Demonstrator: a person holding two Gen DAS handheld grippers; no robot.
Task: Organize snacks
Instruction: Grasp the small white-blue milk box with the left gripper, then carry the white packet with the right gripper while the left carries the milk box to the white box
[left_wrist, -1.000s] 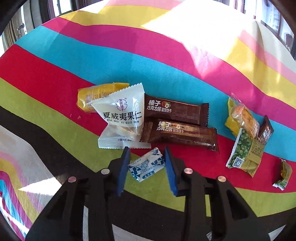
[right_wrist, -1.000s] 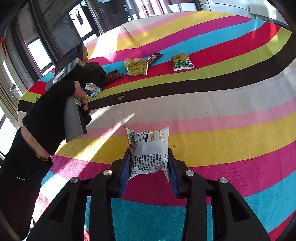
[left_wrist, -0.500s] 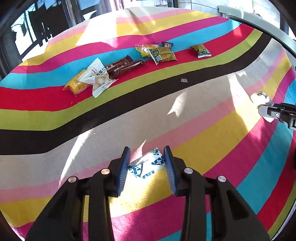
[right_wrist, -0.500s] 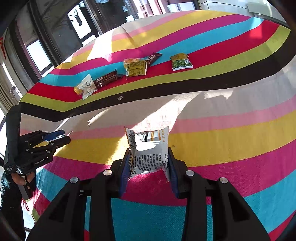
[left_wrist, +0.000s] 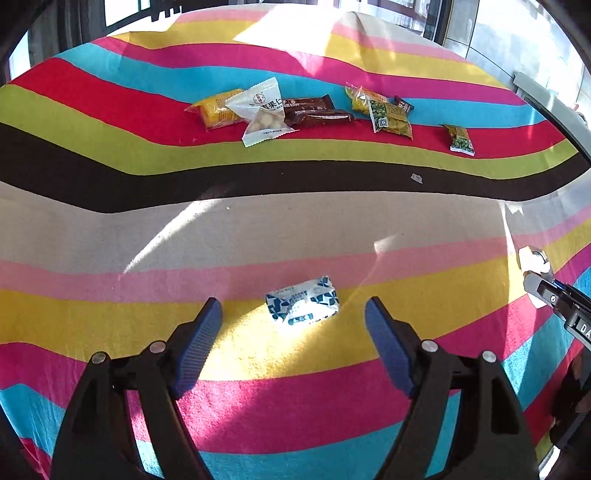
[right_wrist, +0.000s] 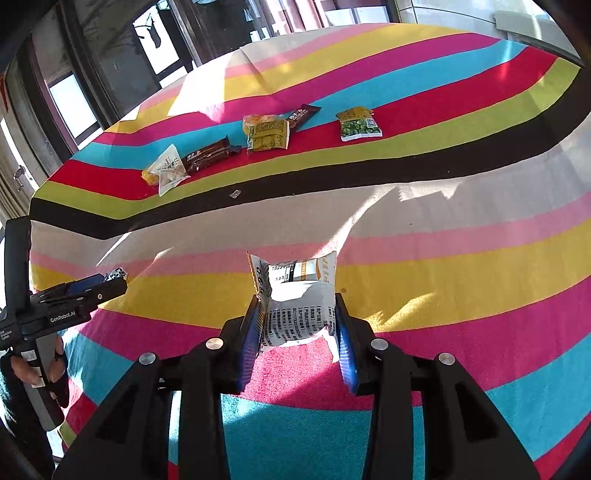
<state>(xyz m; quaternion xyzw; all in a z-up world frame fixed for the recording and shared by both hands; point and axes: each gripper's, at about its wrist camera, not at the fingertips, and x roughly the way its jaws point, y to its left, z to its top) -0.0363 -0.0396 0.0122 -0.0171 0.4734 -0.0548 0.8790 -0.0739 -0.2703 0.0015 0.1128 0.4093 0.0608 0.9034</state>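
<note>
Left wrist: crinkly blue-white candy wrapper (left_wrist: 302, 301) on woven striped cloth (left_wrist: 258, 229).

Black hand-held gripper (left_wrist: 293, 325) (blue pads)

Small blue-and-white candy wrapper (left_wrist: 302, 300) on striped cloth (left_wrist: 258, 229); row of snack packets (left_wrist: 325, 110) well behind it

A striped cloth (left_wrist: 258, 229) bears a small scrap (left_wrist: 416, 177); windows (right_wrist: 70, 99) behind.
</note>
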